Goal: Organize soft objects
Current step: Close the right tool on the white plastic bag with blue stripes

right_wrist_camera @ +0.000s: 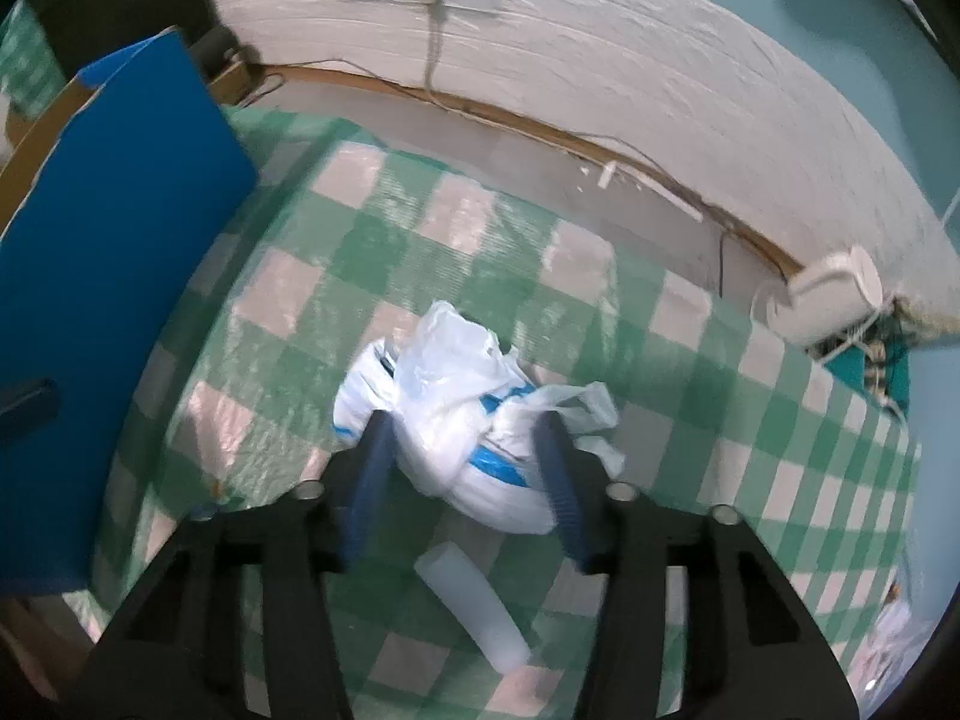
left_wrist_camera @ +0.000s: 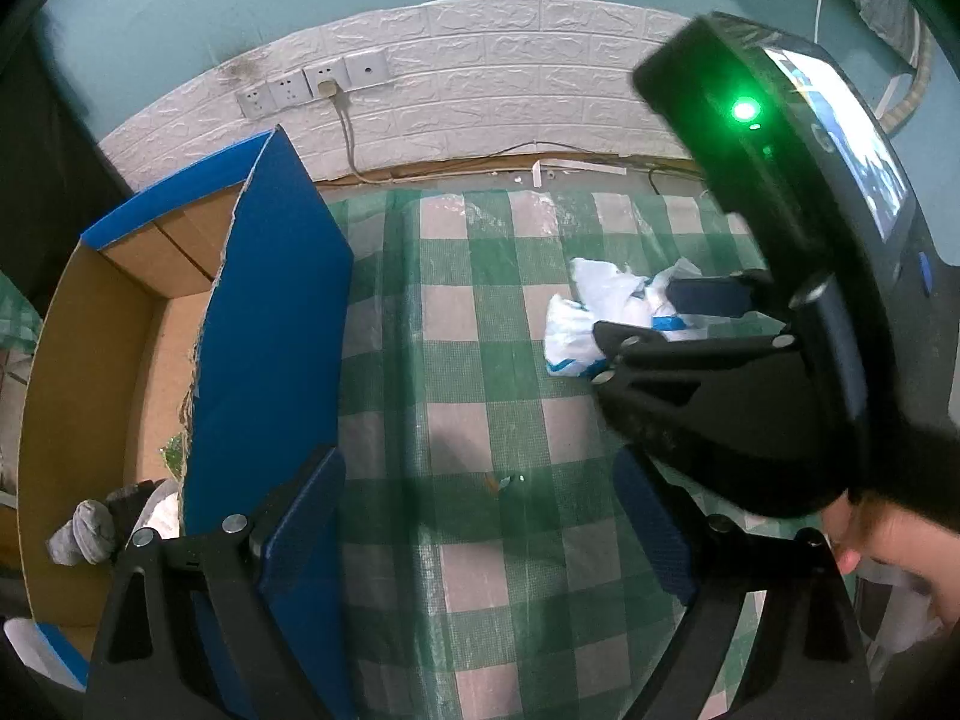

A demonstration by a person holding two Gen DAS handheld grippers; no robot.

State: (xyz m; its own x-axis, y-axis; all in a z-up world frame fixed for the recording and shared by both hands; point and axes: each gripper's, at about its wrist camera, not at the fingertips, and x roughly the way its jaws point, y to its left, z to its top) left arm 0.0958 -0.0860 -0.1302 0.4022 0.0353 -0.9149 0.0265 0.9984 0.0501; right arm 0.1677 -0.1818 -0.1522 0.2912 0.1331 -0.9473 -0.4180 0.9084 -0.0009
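A crumpled white plastic bag with blue print (right_wrist_camera: 456,420) lies on the green-and-white checked tablecloth (right_wrist_camera: 300,312). My right gripper (right_wrist_camera: 461,420) points down at it, and its two blue pads press into the bag's sides. The left wrist view shows the same bag (left_wrist_camera: 576,324) under the right gripper (left_wrist_camera: 642,312). My left gripper (left_wrist_camera: 480,462) hangs wide open over bare cloth with nothing between its fingers, just right of the box's blue flap (left_wrist_camera: 270,300). The cardboard box (left_wrist_camera: 90,330) holds a grey sock bundle (left_wrist_camera: 84,531).
A white plastic tube (right_wrist_camera: 474,606) lies on the cloth near the right gripper's base. A white roll (right_wrist_camera: 834,294) sits at the table's far right edge. The wall with sockets (left_wrist_camera: 318,84) and cables runs behind the table. A hand (left_wrist_camera: 900,540) holds the right gripper.
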